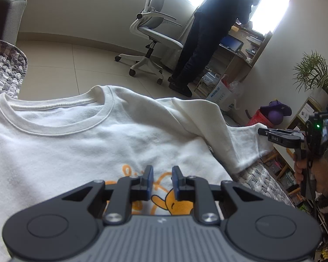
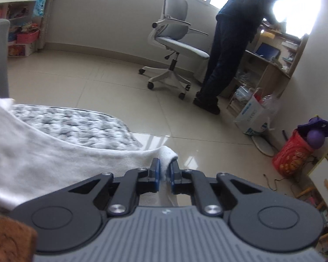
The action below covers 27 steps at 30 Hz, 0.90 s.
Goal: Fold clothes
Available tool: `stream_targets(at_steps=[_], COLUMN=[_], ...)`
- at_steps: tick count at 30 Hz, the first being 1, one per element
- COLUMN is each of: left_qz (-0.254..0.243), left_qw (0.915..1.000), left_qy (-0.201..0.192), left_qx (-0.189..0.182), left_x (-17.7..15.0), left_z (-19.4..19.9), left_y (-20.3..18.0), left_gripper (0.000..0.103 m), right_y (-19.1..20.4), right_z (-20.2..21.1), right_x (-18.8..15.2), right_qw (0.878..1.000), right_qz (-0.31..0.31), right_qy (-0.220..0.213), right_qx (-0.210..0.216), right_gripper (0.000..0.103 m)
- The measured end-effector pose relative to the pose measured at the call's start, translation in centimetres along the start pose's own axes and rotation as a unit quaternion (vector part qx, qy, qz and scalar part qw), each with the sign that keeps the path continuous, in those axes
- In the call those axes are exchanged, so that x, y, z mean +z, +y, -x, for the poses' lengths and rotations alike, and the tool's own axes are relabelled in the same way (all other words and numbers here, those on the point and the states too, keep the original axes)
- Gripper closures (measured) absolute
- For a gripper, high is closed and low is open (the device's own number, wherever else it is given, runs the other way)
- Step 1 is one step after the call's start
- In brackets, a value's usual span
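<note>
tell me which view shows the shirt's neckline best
The left wrist view: the neckline of the white t-shirt lies whole and in focus beyond the open left tool. The right wrist view shows only blurred white fabric and the sleeve end pinched in the right tool; no neckline.

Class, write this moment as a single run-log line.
stage: sleeve fold starting | right gripper: shut on sleeve end | left gripper: open, empty, over white T-shirt chest | shirt lies on grey blanket

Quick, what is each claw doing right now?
Left gripper: open, empty, over the T-shirt.
Right gripper: shut on the sleeve.
</note>
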State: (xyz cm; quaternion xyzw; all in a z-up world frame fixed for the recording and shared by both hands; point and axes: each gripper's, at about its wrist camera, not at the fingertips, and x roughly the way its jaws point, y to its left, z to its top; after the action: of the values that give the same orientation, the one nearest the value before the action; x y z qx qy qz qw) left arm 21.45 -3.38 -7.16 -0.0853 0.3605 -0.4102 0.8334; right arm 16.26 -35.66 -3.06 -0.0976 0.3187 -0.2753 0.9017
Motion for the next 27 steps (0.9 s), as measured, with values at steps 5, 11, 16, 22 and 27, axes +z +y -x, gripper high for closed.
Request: stream_targets(at_steps=[5, 11, 16, 22, 27], left_qz=[-0.001, -0.003, -0.006, -0.004, -0.027], left_qw=[1.0, 1.0, 1.0, 0.9987, 0.9879], left_qy=[0.0, 0.0, 0.002, -0.001, -0.02], left_qx=[0.0, 0.001, 0.007, 0.051, 0.151], left_x=[0.0, -0.1, 0.1, 1.0, 2.1], left_z=[0.0, 0.1, 0.4, 1.8, 4.1], left_y=[0.0, 0.2, 0.1, 0.3, 0.2], left_gripper=[0.084, 0.084, 0.084, 0.083, 0.071], right_y=[-2.2, -4.0, -4.0, -3.3, -2.7], right_z=[-4.8, -9.9, -12.5, -14.1, -13.6], right_x=[-0.2, -0.6, -0.4, -0.7, -0.6], right_qw=[0.998, 0.995, 0.993, 0.997, 0.999], right_qz=[0.004, 0.014, 0.03, 0.012, -0.012], right_qy=[0.017, 0.03, 0.033, 0.038, 0.036], right_qx=[-0.055, -0.098, -0.11, -0.064, -0.008], right_gripper=[0.094, 0.095, 0.096, 0.095, 0.07])
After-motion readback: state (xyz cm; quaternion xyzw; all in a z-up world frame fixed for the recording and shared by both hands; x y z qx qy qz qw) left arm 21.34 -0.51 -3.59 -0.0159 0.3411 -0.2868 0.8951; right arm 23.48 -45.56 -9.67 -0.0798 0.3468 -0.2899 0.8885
